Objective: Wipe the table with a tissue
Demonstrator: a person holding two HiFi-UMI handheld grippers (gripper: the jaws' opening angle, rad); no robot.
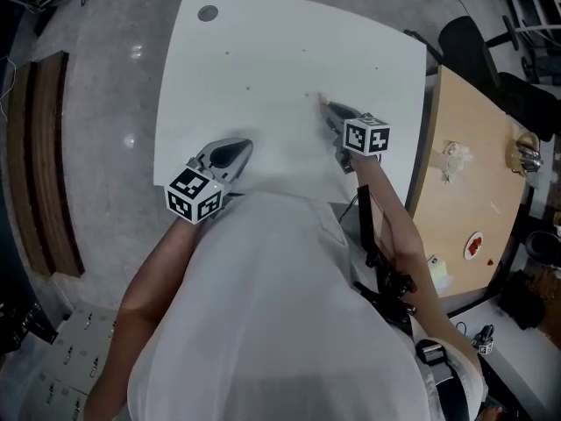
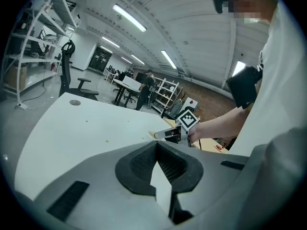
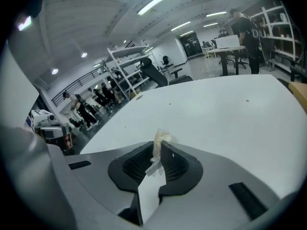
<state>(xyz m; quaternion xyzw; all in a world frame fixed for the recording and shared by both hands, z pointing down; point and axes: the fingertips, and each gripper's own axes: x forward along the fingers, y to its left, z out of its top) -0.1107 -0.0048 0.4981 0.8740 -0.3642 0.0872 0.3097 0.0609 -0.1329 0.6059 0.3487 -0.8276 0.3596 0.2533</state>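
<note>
White table (image 1: 263, 42) spreads under both my grippers, with the wipe, as I judge it, barely begun. My right gripper (image 3: 160, 146) has its fingers pressed shut on a small crumpled tissue (image 3: 161, 139). A tuft pokes out past the fingertips, low over the surface, though I cannot tell whether it touches. My left gripper (image 2: 156, 145) has its fingers pressed together with nothing between them, idling well to the left of the right fingers. Small specks (image 1: 248, 88) dot the top ahead and left of the right fingertips, so most of it looks left to cover. No container stands near either set of fingers. Items on the neighbouring wooden table (image 1: 473, 200) are too small to name.
</note>
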